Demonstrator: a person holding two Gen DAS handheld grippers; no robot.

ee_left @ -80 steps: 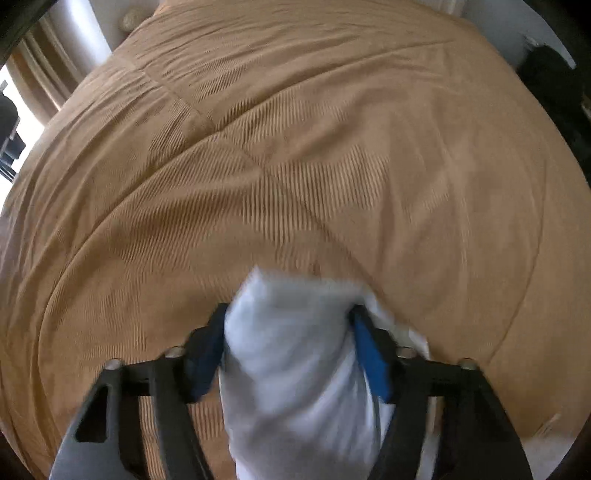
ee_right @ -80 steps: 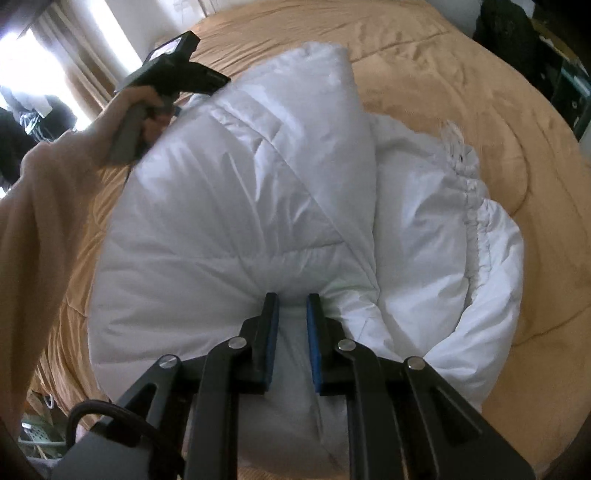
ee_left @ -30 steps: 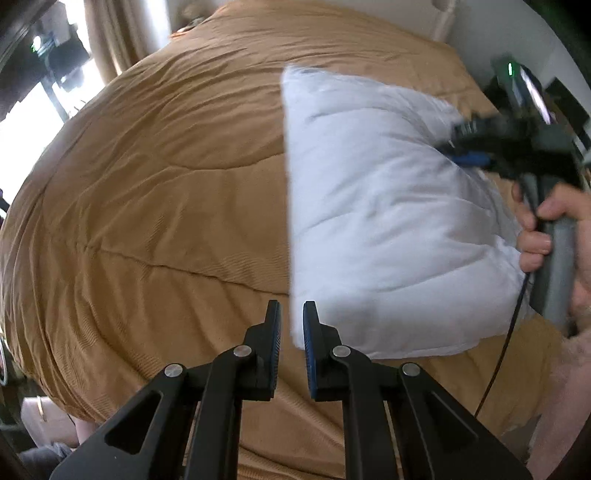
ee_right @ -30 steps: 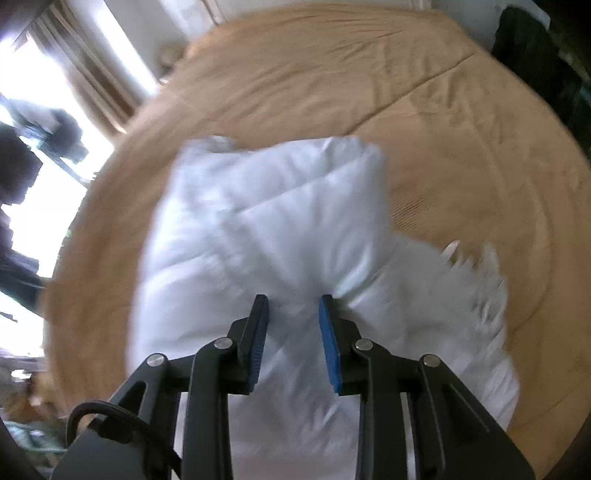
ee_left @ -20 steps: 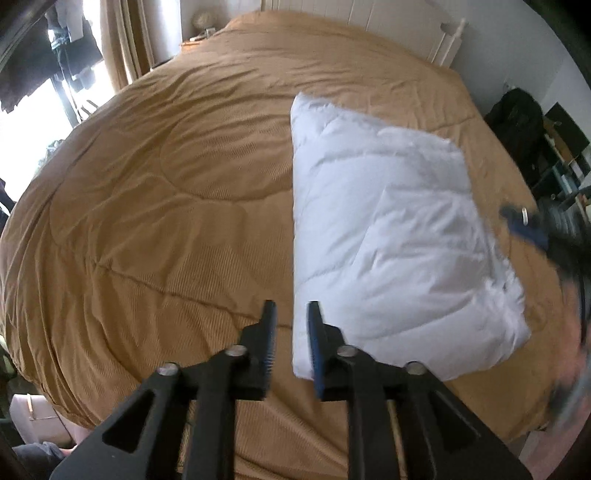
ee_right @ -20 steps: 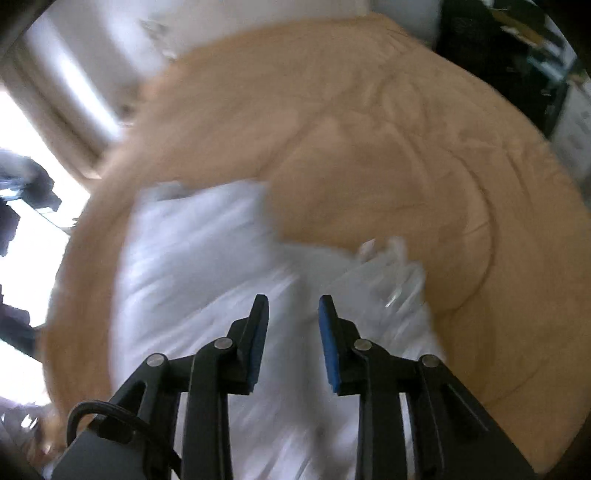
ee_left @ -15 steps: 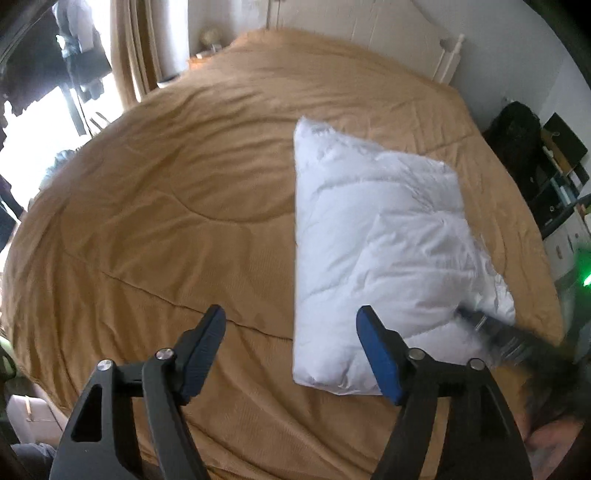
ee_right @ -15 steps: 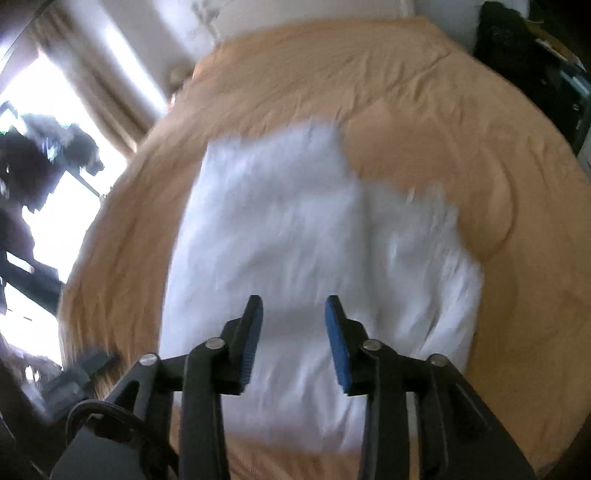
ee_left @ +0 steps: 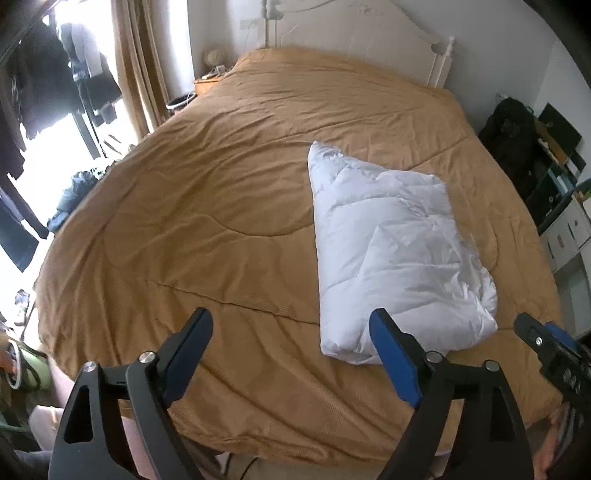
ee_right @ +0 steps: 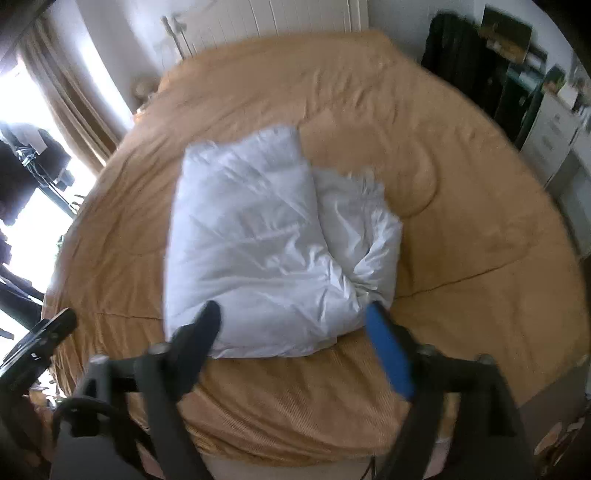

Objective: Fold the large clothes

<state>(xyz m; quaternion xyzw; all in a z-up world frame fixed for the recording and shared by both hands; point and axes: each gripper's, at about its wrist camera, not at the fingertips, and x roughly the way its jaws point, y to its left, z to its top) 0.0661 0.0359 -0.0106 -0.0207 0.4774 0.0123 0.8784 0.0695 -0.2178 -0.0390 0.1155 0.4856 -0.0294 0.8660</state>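
Observation:
A white puffy jacket lies folded into a thick bundle on the tan bedspread. In the right wrist view the white jacket sits in the middle of the bedspread. My left gripper hangs above the bed's near edge, left of the bundle, its jaws opening wide with nothing between them. Above the bundle's near end my right gripper is also opening, clear of the cloth. The right gripper's tip shows at the left view's right edge, and the left gripper's tip at the right view's left edge.
A white headboard stands at the far end. Curtains and a bright window are on the left, with clothes on the floor. Dark bags and shelves line the right wall. The bedspread around the bundle is bare.
Both grippers let go of the jacket and opened wide. Both rose and pulled back from the bundle, which now lies folded on the bed.

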